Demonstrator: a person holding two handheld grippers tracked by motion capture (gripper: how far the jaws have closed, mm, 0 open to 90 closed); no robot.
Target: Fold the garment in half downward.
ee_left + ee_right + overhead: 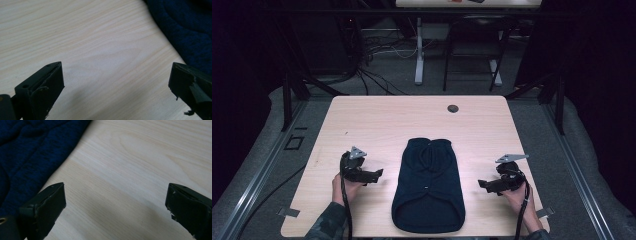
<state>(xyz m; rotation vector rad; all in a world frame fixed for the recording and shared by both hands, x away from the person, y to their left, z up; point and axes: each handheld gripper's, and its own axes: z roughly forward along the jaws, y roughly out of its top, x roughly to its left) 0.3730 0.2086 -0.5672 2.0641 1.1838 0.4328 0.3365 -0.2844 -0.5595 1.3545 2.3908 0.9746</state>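
Both tongs, left (377, 174) and right (482, 184), gaped empty, flanking your dark blue knitted garment (428, 186); its long axis ran near-to-far on the pale wooden bench (382, 120), equally close.

We note a dark blue garment (428, 187) of coarse, matt knit cloth. Table (377, 120): pale wood grain, smooth. Left gripper (117, 85) jaws look like matt black plastic, scuffed.

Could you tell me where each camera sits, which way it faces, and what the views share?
High view: above the person's side, looking forward and down on the table; forearms, left gripper and right gripper flank the dark blue garment.
Left gripper view: rides the left gripper, jaws apart over wood, garment at upper right.
Right gripper view: rides the right gripper, jaws apart, garment at upper left.
All share the garment and tabletop.
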